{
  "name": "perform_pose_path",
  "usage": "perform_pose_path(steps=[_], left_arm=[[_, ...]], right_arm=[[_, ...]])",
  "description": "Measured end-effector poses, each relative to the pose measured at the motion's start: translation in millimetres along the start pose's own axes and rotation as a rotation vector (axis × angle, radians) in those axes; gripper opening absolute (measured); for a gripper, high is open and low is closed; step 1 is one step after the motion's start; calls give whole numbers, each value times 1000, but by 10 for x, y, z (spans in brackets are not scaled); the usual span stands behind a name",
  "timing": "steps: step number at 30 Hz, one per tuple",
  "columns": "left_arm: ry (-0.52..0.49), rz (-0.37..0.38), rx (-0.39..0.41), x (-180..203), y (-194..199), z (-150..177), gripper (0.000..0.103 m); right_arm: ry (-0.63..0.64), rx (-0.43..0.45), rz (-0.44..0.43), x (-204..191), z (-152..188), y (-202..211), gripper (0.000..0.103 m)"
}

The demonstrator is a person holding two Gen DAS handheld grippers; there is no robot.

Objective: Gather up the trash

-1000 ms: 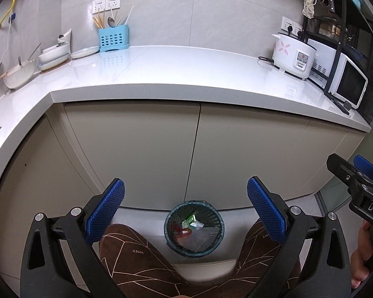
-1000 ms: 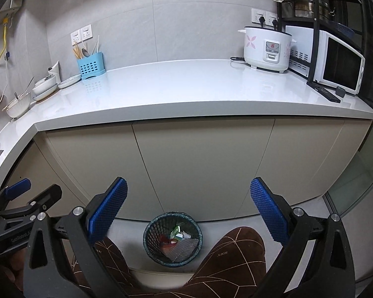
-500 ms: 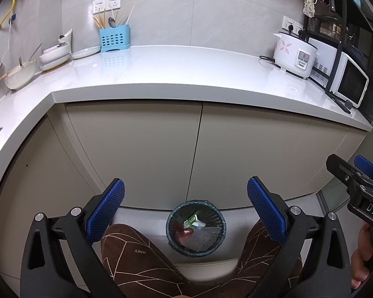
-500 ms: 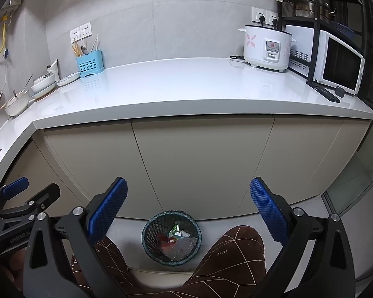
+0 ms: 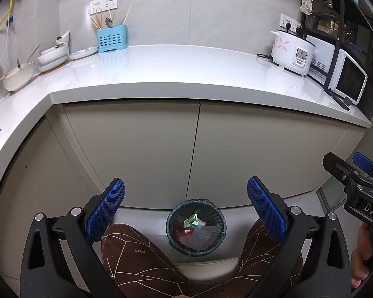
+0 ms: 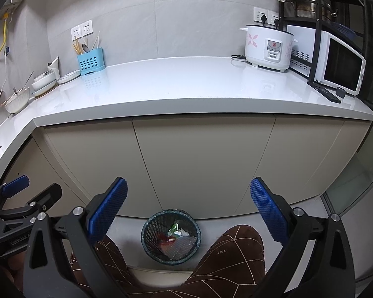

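A dark mesh waste bin (image 5: 196, 226) (image 6: 171, 236) stands on the floor against the cabinet base, between the person's brown-trousered knees. Inside it lie a green wrapper (image 5: 191, 219) (image 6: 174, 229), a red scrap and grey crumpled pieces. My left gripper (image 5: 186, 208) hangs above the bin, open, with nothing between its blue pads. My right gripper (image 6: 189, 207) is likewise open and empty, held beside the left one. Each gripper shows at the edge of the other's view.
A white L-shaped counter (image 5: 186, 74) runs above beige cabinet doors (image 5: 196, 149). On it stand a blue utensil holder (image 5: 112, 38), stacked bowls and plates (image 5: 49, 57), a rice cooker (image 5: 292, 52) and a white microwave (image 5: 345, 79) under a black rack.
Both views have drifted slightly; the bin sits a little further right in the left wrist view. Both grippers stay open and empty.
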State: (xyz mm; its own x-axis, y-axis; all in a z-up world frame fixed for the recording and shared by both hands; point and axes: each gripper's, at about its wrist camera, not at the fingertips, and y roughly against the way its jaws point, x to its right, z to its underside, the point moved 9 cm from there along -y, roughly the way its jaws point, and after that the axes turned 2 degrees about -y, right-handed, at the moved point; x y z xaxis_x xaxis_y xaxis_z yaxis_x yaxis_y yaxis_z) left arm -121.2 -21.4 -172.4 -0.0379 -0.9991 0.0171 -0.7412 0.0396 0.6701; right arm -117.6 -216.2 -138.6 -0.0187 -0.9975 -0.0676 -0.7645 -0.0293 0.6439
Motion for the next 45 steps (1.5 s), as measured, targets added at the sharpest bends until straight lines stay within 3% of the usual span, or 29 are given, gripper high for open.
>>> perform_pose_path(steps=[45], left_arm=[[-20, 13, -12, 60, -76, 65, 97]], right_arm=[[15, -11, 3, -99, 107, -65, 95]])
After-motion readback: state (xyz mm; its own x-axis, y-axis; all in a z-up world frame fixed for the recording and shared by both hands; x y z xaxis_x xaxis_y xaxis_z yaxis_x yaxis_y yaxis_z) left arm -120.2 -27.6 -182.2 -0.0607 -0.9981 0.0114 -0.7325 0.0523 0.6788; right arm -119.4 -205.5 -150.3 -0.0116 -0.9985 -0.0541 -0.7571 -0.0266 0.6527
